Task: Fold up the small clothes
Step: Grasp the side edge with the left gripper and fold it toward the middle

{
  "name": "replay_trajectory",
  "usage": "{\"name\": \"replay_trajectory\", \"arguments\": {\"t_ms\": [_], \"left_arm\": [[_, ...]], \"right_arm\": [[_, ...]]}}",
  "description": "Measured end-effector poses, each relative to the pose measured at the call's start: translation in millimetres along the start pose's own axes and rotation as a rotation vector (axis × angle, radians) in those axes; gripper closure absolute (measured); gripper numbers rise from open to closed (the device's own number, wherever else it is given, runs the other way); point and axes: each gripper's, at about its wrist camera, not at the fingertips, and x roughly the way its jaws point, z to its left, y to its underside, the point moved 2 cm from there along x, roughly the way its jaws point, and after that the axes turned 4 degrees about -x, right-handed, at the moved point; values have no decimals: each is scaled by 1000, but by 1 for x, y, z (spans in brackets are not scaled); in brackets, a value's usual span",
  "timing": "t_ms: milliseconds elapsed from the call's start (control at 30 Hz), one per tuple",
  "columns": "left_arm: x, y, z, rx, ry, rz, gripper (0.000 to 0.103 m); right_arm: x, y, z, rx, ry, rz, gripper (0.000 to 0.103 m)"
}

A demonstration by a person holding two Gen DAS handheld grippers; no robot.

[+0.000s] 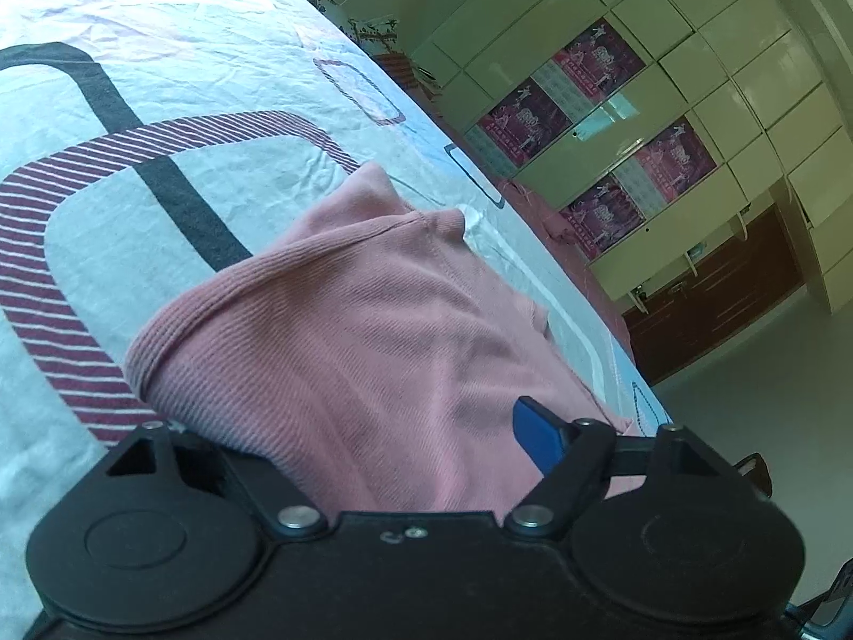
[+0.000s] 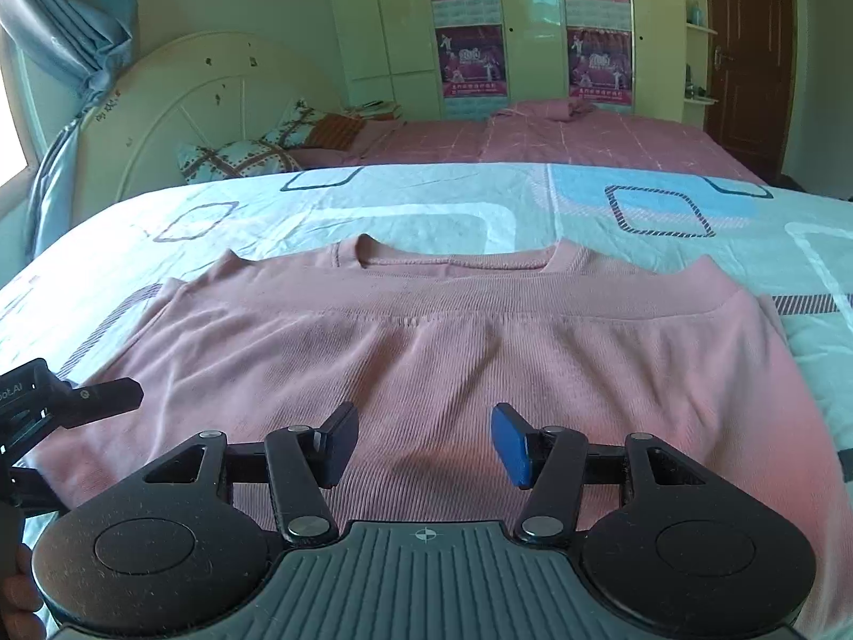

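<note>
A pink ribbed garment (image 2: 426, 341) lies on the patterned bedsheet (image 2: 426, 202), folded so its hem band sits just below the neckline. My right gripper (image 2: 424, 445) is open, its blue fingers spread just above the garment's near part. My left gripper (image 1: 373, 426) is over the garment's left edge; pink cloth (image 1: 346, 330) drapes over it and hides the left finger. Only its right blue finger (image 1: 538, 440) shows. The left gripper also shows in the right wrist view (image 2: 69, 400) at the far left.
The bed's edge (image 1: 613, 320) falls off to the floor at right in the left wrist view. A second bed with a pink cover (image 2: 533, 138), pillows (image 2: 240, 157), a white headboard and a wardrobe with posters (image 2: 533, 26) stand behind.
</note>
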Motion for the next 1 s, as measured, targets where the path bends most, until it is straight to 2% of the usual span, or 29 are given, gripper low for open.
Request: {"name": "replay_trajectory", "arguments": {"t_ms": [133,200,233,333,400,433,467,633,800,1000], "left_arm": [[8,-6,2,3,-6,3,48],[11,-9,4,0,-10,14,58],[12,-11,5,-4,-12,22,59],[14,-15,6,-4,-13,43,68],[17,-16,9,-6,-14,56,83],[17,-17,12,-15,-14,60,86],[17,-18,14,-21,-14,61,89],[16,-19,15,-22,-13,60,92],[13,-19,9,-7,-17,39,94],[-1,-17,-29,113,-14,-31,94]], "right_arm": [[20,7,8,-34,20,44,48],[28,14,14,-75,54,48,48],[28,15,17,-100,70,49,48],[22,8,16,-64,80,52,48],[23,9,16,-51,112,55,48],[28,13,18,-74,119,85,48],[29,16,22,-113,135,77,48],[24,10,23,-73,153,70,48],[31,18,27,-119,161,78,48],[31,17,23,-148,123,72,48]]}}
